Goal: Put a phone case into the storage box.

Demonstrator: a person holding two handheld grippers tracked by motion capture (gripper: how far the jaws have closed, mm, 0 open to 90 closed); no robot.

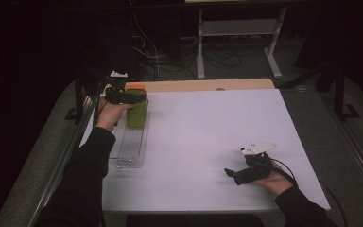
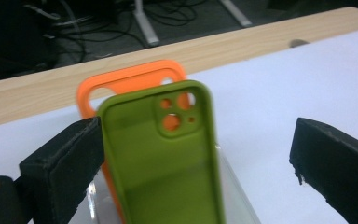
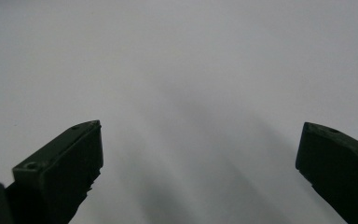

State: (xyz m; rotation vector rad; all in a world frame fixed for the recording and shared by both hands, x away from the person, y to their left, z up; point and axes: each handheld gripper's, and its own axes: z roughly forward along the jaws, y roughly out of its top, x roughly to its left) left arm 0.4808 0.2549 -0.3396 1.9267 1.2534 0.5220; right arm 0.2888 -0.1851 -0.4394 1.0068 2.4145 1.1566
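Up at the table's ten o'clock, the left gripper (image 1: 133, 96) hovered at two phone cases in a clear rack.

Its jaws were spread wide, the green case (image 2: 165, 158) standing upright between them, touching the left jaw and well apart from the right; an orange case (image 2: 121, 86) stood just behind it. The clear rack (image 1: 131, 146) ran along the table's (image 1: 203, 137) left edge. At five o'clock, the right gripper (image 1: 234, 174) rested on the white surface, jaws spread with nothing between them.

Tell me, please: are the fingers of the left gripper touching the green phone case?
Cannot tell. In the left gripper view, one finger meets the green phone case's edge with no visible gap, while the other stands well apart.
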